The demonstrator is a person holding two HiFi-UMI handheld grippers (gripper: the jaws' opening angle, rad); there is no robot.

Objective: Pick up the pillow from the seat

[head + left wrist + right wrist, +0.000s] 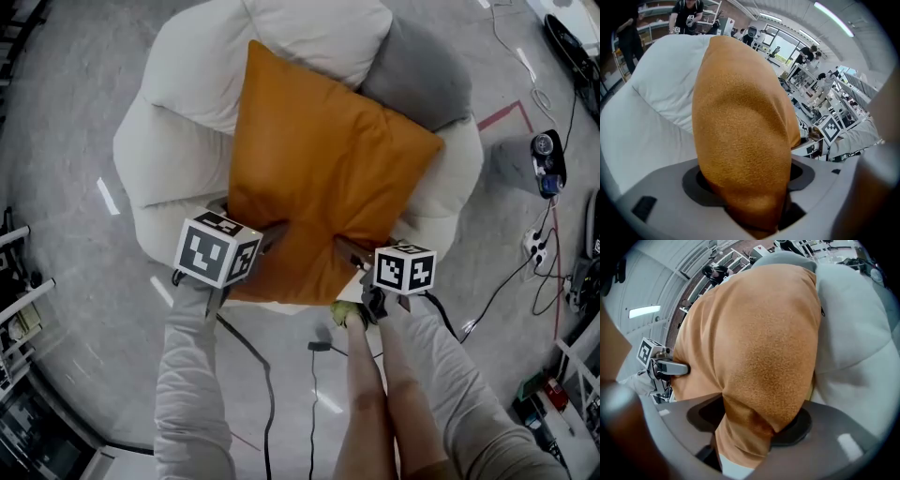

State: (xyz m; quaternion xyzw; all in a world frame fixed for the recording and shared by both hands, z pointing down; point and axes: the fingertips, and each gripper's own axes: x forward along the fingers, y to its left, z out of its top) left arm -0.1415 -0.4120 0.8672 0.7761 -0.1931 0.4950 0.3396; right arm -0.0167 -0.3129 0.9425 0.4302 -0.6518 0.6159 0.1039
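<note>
Orange pillow [323, 169] lies over the white seat [169, 150], far corner against the back cushions, near edge at the seat's front rim. Left gripper [270, 232] is clamped on the near-left part of that edge; fabric bunched between the jaws in the left gripper view. Right gripper [349, 251] is clamped on the near-right part, fabric likewise pinched. Grey cushion [417, 80] sits behind the pillow's right corner. Cables [314, 394] run across the floor.
</note>
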